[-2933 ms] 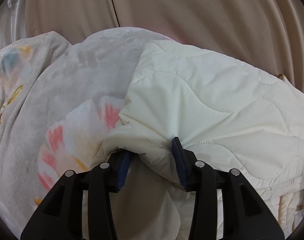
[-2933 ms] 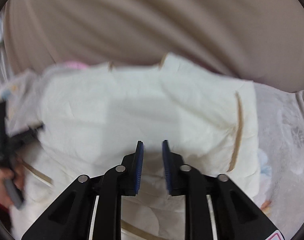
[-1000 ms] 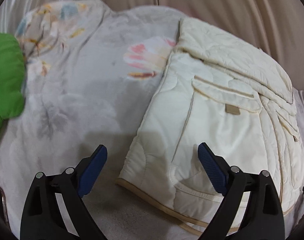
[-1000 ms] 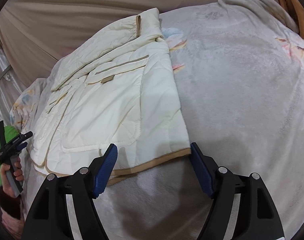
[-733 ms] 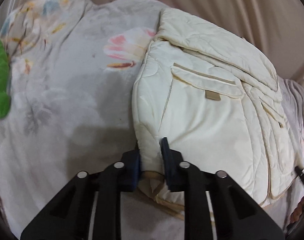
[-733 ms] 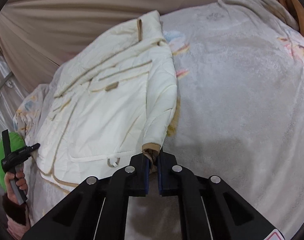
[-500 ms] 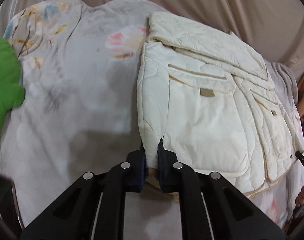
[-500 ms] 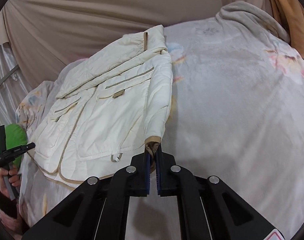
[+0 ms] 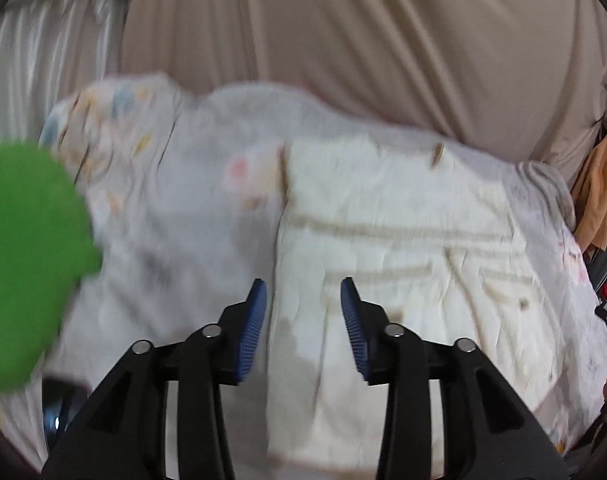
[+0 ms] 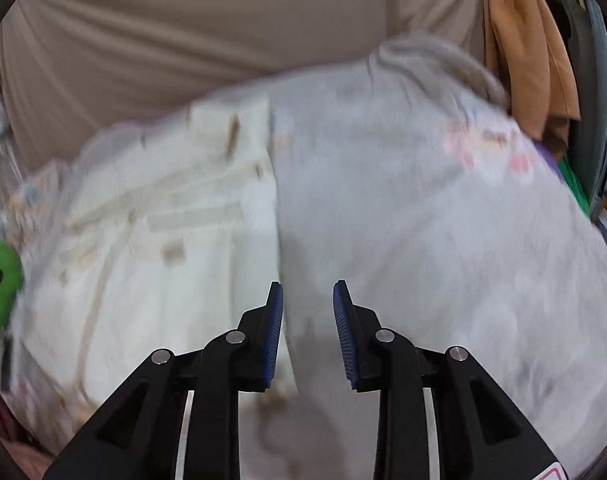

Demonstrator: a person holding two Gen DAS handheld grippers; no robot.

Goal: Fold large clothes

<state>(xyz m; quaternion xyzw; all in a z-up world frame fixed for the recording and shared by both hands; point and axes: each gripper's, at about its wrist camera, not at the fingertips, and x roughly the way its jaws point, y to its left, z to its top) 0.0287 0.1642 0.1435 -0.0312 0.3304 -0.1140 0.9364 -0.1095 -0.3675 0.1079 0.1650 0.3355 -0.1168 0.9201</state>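
The cream quilted jacket lies flat on the grey floral blanket, its long axis running left to right. The left gripper hovers over its near-left corner, the right gripper at its right edge. Both jaws have just been opening, nothing between them, neither holding cloth.

One cream jacket, one grey blanket, one green cushion.

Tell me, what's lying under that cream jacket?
The cream jacket lies on a grey flowered blanket, which spreads out around it. Whatever the blanket covers is hidden.
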